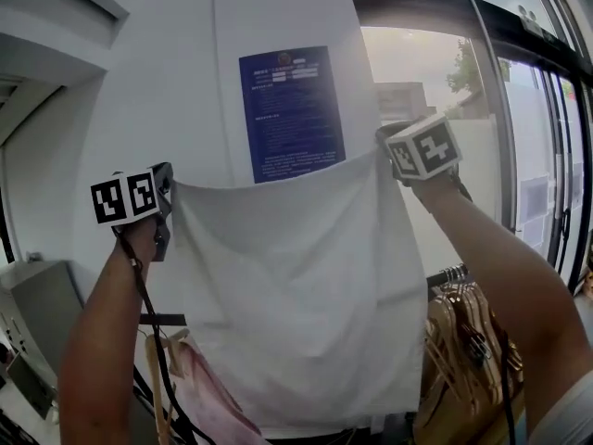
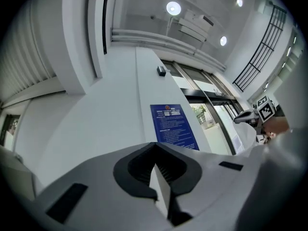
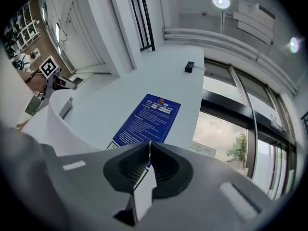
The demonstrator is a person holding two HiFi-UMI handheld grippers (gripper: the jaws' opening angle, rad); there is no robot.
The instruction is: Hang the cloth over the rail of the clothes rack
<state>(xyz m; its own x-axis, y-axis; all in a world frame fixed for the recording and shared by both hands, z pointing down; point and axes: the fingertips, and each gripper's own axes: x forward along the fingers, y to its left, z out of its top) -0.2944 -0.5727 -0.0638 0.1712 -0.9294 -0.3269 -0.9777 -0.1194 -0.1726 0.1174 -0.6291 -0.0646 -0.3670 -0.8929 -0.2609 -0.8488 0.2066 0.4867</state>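
It looked like a clothing shop. Many pale wooden clothes hangers (image 1: pixel 460 336) hung on a dark metal rail (image 1: pixel 445 274), beside tall glass entrance doors (image 1: pixel 533 146).

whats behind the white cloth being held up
A white wall, with a blue notice showing just above the cloth. Lower right, wooden hangers on a rail peek out; lower left, a pink garment. Whatever lies between them is hidden.

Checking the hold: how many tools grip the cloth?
2: the left tool pinches the cloth at its upper left corner, the right tool at its upper right corner.
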